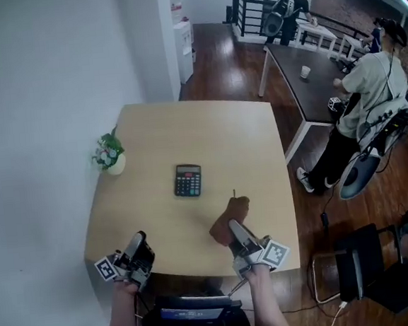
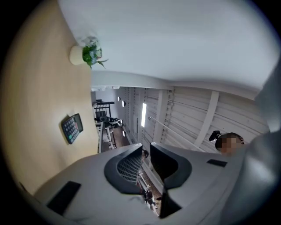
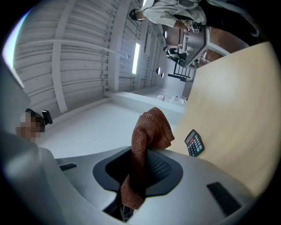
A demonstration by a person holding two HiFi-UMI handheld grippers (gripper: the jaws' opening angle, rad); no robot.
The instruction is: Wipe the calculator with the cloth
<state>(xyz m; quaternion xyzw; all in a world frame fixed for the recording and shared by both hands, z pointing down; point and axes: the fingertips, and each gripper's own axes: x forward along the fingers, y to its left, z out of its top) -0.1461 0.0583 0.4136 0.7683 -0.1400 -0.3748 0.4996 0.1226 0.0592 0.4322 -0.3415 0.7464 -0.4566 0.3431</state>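
The right claw [image 1: 235,228] pinched the brown cloth [image 1: 231,213], held near the front edge of the desk [image 1: 208,126]. The calculator [image 1: 188,180] lay mid-desk, well apart, apparently unwiped. The left claw [image 1: 137,240] was empty, its jaws barely a slit apart. The next move called for carrying the cloth forward onto the keys.

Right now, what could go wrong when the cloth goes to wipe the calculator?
1. The calculator lies loose on the table with nothing holding it. The left tool is empty and back by the near edge, so a wipe could push it along.
2. The cloth is a floppy bunch sticking out of the right tool, so it might slip free, or the hard tool tips might scrape the keys.
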